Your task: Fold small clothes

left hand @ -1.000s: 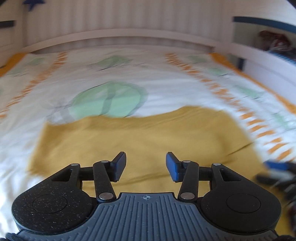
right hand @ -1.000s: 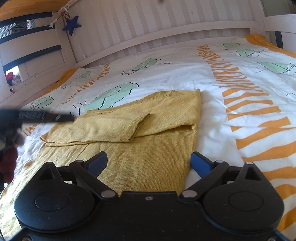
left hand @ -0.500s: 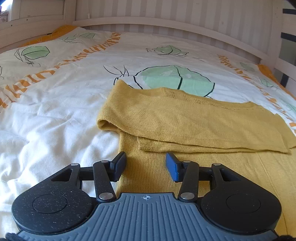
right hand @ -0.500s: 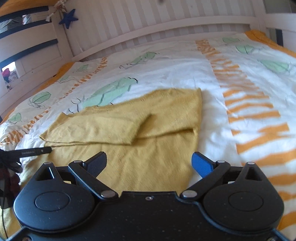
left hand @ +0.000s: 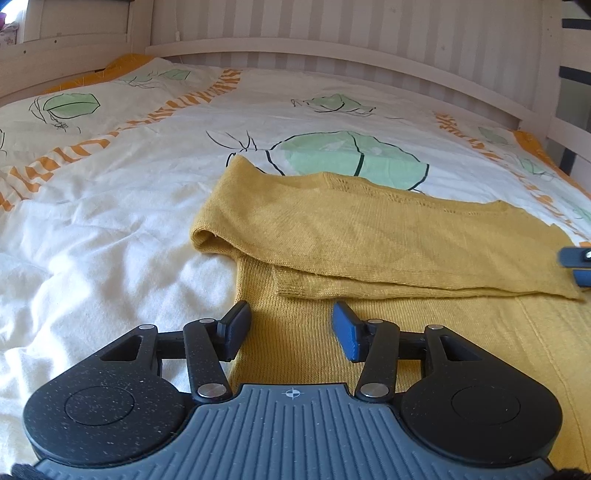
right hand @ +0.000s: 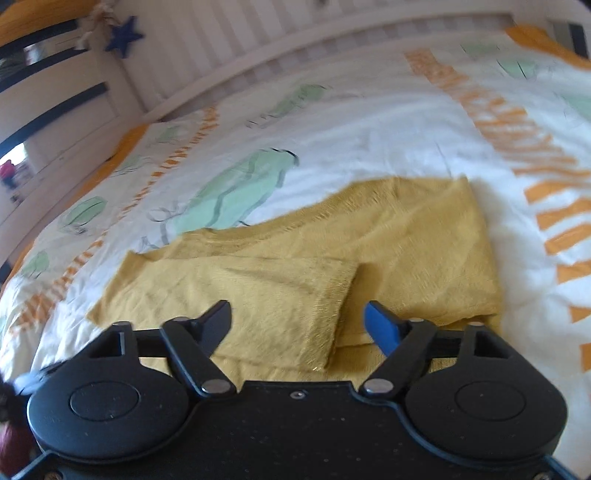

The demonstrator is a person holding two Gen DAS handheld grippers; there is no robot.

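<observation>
A mustard-yellow knit sweater lies flat on the bed, with a sleeve folded across its body. My left gripper is open and empty, low over the sweater's left side edge. The right gripper's tip shows at the right edge of the left wrist view. In the right wrist view the sweater lies with the folded sleeve on top. My right gripper is open and empty, hovering over the sleeve's cuff end.
The bed has a white duvet with green leaf prints and orange stripes. A white slatted bed rail runs along the far side. A blue star hangs on the frame at the upper left.
The left gripper swung left to the sweater's left edge and settled close over it. The right gripper moved forward over the folded sleeve, and its jaws narrowed somewhat.
</observation>
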